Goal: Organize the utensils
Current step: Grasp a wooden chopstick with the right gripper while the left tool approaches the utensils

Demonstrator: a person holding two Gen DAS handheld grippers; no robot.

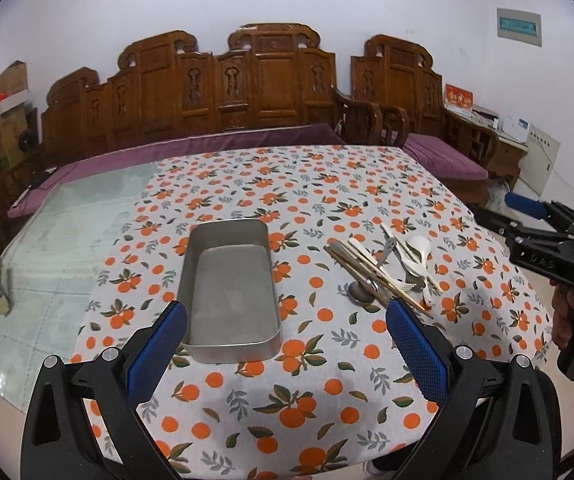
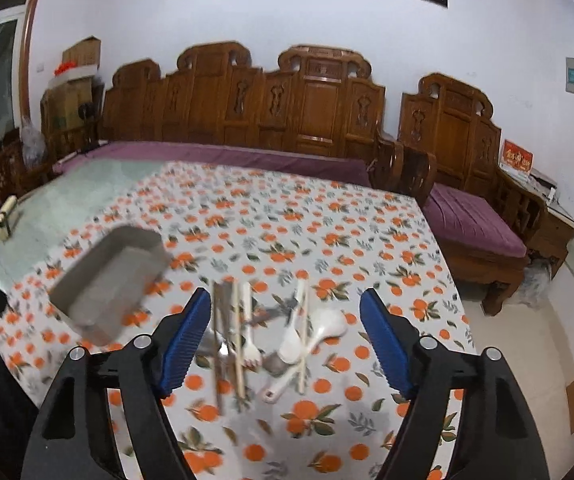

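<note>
Tin [image 1: 229,292]: one, bare inside
Utensils [image 2: 263,336]: one mixed pile, count unclear
Left gripper [image 1: 287,336]: fingers spread, nothing between
Right gripper [image 2: 287,340]: fingers spread, nothing pinched

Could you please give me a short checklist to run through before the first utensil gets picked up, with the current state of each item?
1. Metal tray holds nothing and sits upright on the tablecloth: ok.
2. Utensil pile lies ahead of the right gripper, between its fingers in its own view: ok.
3. Right gripper open, nothing held: ok.
4. Left gripper open, nothing held, near the tray's close end: ok.
5. One utensil free to grasp alone: not ok, chopsticks, spoons and fork overlap.
6. Right view sharp enough to aim: not ok, blurred.
</note>
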